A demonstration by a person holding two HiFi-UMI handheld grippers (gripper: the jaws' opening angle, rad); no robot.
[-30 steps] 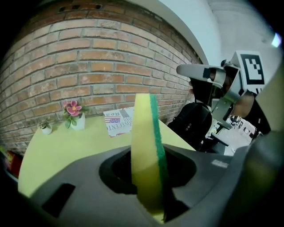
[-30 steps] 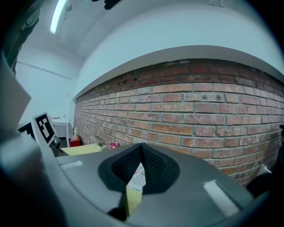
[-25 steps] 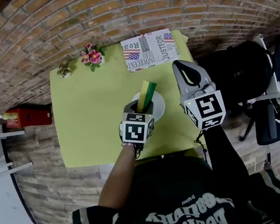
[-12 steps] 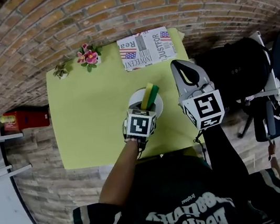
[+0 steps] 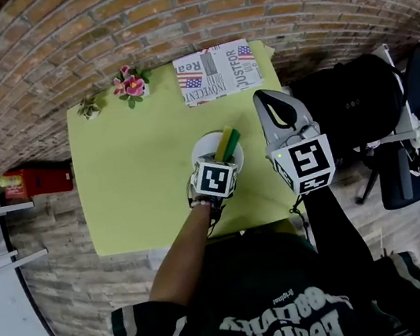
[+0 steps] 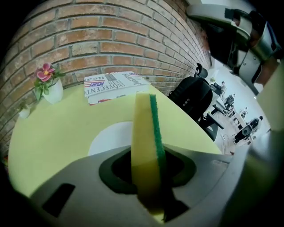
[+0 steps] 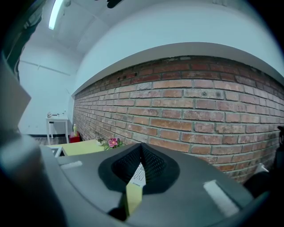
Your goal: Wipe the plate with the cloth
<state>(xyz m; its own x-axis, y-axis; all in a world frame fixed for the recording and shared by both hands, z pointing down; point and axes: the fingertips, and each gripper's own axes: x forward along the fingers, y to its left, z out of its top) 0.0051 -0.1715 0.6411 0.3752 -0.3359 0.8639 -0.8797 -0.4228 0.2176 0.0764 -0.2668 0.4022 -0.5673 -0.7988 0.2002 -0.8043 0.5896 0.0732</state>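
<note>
A white plate [image 5: 201, 148] lies on the yellow-green table [image 5: 134, 192], right of its middle. My left gripper [image 5: 221, 158] is shut on a yellow sponge with a green scouring side [image 5: 228, 140]. The sponge sticks out forward over the plate. In the left gripper view the sponge [image 6: 144, 133] stands upright between the jaws, with the plate [image 6: 111, 136] just below and behind it. My right gripper [image 5: 265, 100] hangs raised beside the plate's right side, over the table's right edge. Its jaws are closed together with nothing in them [image 7: 141, 150].
A folded newspaper [image 5: 218, 72] lies at the table's far right corner. A pink flower pot [image 5: 130, 85] and a small plant [image 5: 89, 106] stand along the far edge by the brick wall. Black office chairs [image 5: 356, 111] stand right of the table. A red box [image 5: 40, 177] sits on the floor at left.
My left gripper has shifted right and a little forward, so the sponge now stands more squarely over the plate. The right gripper has stayed where it was.
</note>
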